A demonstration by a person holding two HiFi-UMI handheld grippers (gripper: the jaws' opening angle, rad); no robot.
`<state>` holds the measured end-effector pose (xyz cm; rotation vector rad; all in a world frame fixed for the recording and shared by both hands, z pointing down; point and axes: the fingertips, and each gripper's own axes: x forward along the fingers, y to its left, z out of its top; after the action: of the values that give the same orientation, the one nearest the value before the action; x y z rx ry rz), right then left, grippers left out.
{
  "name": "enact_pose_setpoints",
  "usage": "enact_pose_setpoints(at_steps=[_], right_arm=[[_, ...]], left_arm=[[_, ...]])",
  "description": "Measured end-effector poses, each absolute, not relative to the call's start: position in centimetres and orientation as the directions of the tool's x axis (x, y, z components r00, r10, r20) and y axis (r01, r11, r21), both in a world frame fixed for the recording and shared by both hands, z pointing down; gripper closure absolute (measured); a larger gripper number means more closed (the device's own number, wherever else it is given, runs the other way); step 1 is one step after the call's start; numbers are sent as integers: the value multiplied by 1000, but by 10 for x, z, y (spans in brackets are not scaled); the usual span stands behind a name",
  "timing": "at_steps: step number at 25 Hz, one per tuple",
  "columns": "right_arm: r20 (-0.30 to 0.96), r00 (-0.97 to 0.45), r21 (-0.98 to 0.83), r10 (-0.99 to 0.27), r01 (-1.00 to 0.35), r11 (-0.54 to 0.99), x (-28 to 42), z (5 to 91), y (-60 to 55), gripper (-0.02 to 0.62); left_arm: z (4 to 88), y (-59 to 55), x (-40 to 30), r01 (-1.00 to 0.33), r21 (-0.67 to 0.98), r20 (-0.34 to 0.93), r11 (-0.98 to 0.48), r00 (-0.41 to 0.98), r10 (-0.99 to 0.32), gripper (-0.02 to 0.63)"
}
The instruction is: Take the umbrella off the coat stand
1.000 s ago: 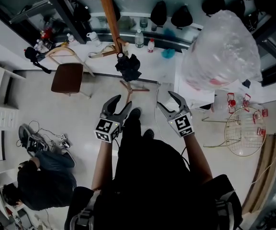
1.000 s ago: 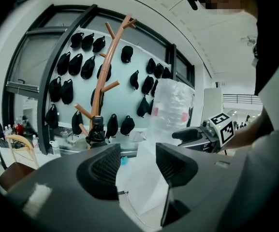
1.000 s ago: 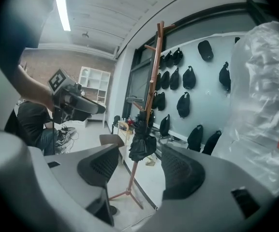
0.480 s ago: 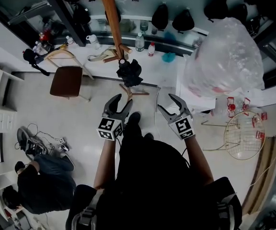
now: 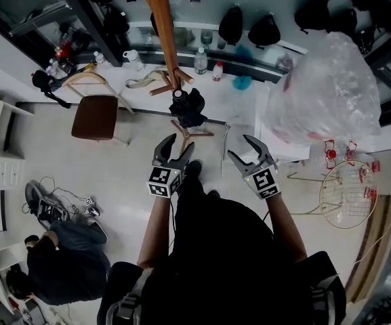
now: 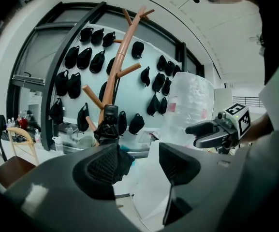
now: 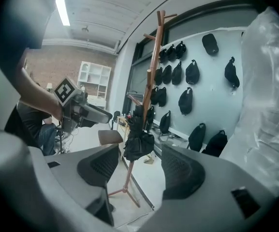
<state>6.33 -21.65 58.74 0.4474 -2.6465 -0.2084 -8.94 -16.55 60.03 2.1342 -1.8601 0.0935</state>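
Facing umbrella (image 5: 190, 108) on stand (image 5: 161, 26): likely light, limp folded cloth, so take its stiff handle (image 5: 177, 95). Your left gripper (image 5: 180, 142), jaws just opening wider, and right gripper (image 5: 240, 146) both gape empty.

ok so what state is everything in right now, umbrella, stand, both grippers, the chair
umbrella: folded shut, hanging on the coat stand, not gripped
coat stand: upright
left gripper: open, jaws have just been opening, nothing between them
right gripper: open, empty, short of the umbrella
chair: upright, seat bare
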Motion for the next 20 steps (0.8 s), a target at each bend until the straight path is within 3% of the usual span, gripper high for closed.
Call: enact_pose_setpoints(at_steps=[20], right_arm=[[461,-829,231,-316,-232,945,47,588,-244,318]], left_arm=[[648,-218,-118,-986,168,342,-14,72,-937,284]])
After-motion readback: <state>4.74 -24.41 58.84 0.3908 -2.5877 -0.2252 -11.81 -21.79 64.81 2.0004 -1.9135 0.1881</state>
